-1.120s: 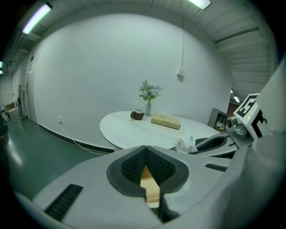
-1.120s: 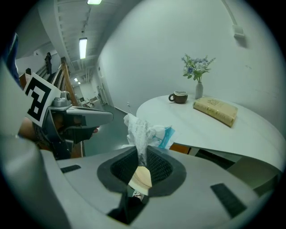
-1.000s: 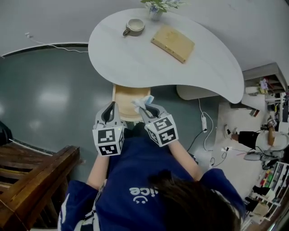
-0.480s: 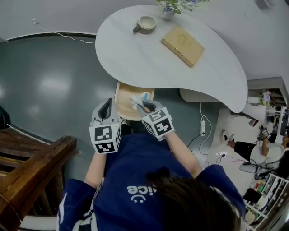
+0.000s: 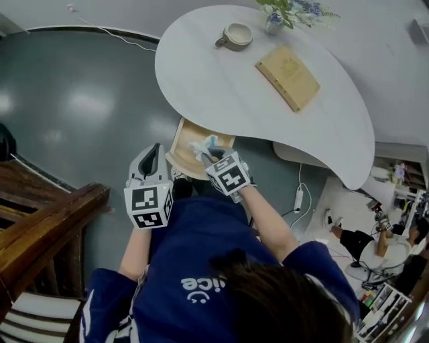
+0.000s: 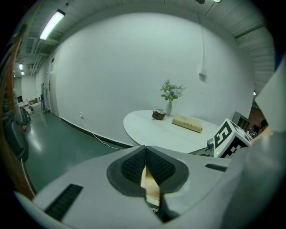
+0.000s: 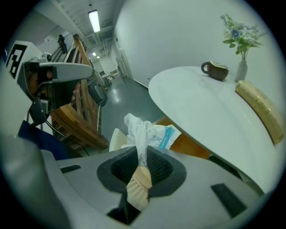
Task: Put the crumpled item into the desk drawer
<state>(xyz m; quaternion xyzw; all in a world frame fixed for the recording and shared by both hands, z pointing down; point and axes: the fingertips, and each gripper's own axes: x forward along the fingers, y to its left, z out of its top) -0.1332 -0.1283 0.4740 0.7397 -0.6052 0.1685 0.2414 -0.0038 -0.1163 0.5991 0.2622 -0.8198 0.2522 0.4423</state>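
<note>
A crumpled white and blue wrapper sticks up from my right gripper, which is shut on it. In the right gripper view the wrapper is pinched between the dark pads. It hangs over the open light-wood drawer that juts out from under the white table. My left gripper is shut and holds nothing, to the left of the drawer's front corner. In the left gripper view its jaws meet, with a sliver of drawer wood showing behind them.
A mug, a vase of flowers and a tan book sit on the table's far side. A wooden stair rail stands at the left. A power strip with cables lies on the floor at the right.
My right gripper has carried the wrapper from near the drawer's right edge toward its middle. The left gripper has stayed shut beside the drawer. The head view has shifted.
</note>
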